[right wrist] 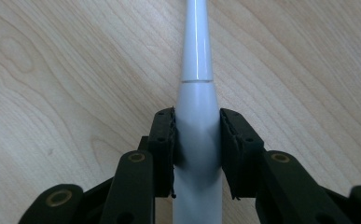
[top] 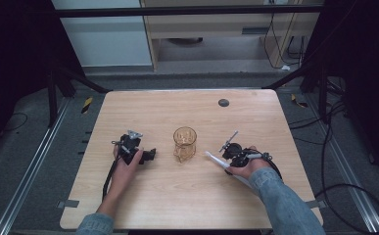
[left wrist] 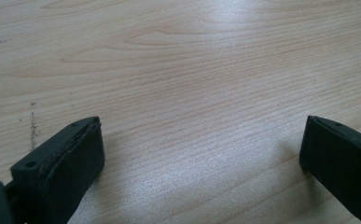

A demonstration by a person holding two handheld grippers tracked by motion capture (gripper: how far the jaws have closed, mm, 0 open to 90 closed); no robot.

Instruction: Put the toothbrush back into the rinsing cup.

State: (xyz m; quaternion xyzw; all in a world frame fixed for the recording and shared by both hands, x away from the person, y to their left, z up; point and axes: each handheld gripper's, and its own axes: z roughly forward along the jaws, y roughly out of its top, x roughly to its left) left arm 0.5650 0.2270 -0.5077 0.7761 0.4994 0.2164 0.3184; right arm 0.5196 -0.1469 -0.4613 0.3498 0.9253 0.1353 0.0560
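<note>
left gripper: jaws spread wide | right gripper: jaws pinching white toothbrush

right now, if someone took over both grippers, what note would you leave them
Right gripper: shut on the white toothbrush-like handle, held low over the table, tip pointing toward the amber glass cup.
Left gripper: open, holding nothing, low over the wood left of the cup.
The cup stands upright at mid-table, with nothing visible inside.
Done: handle picked up.
Left, probably: put the handle in the cup, perhaps steadying it with the left.
</note>
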